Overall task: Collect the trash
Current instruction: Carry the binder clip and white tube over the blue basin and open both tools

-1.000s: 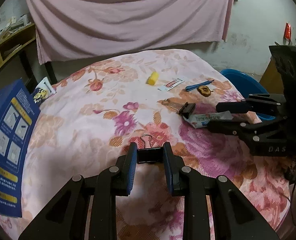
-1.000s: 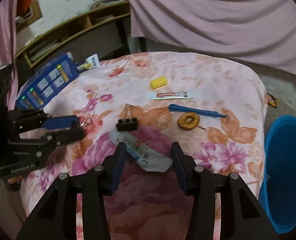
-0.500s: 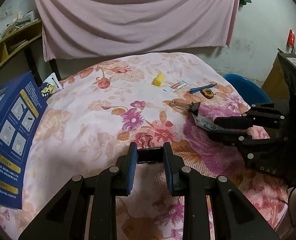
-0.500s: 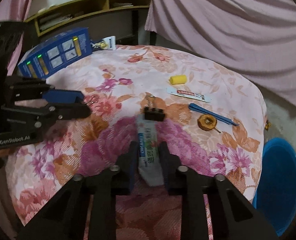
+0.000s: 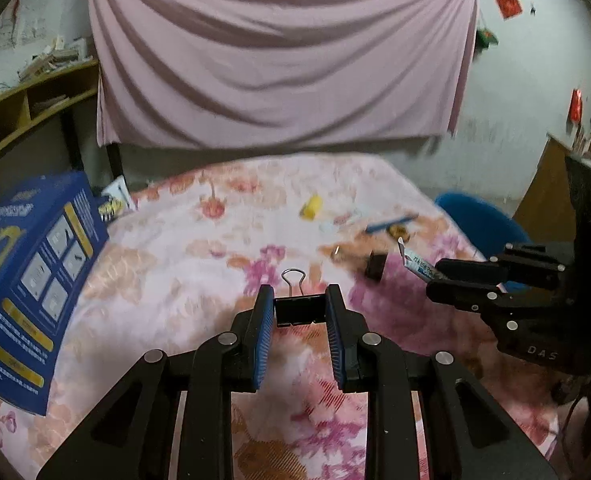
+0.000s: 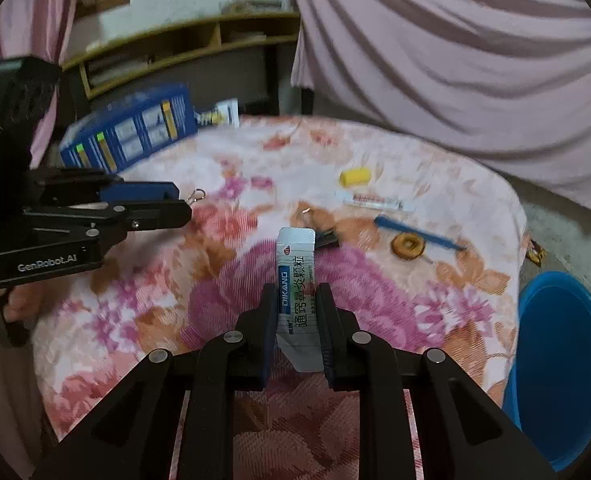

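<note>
The left tongs (image 5: 299,310) clamp a black binder clip (image 5: 298,309) above the floral table (image 5: 167,280). The right tongs (image 6: 296,308) pinch a white sachet (image 6: 295,264), its lower end hidden between the pads. A blue bin (image 6: 559,364) sits beside the table, partly cut off. Far items blur.

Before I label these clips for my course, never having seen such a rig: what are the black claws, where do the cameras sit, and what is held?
They are two hand-held grippers; a person carries one in each hand, and a camera on each looks along its fingers. The left gripper grips a black metal binder clip. The right gripper pinches a white paper sachet with blue print. Each view shows the other gripper. On the pink floral tablecloth lie a yellow block, a blue plastic stick, and a second binder clip. A blue plastic bin stands beside the table.
</note>
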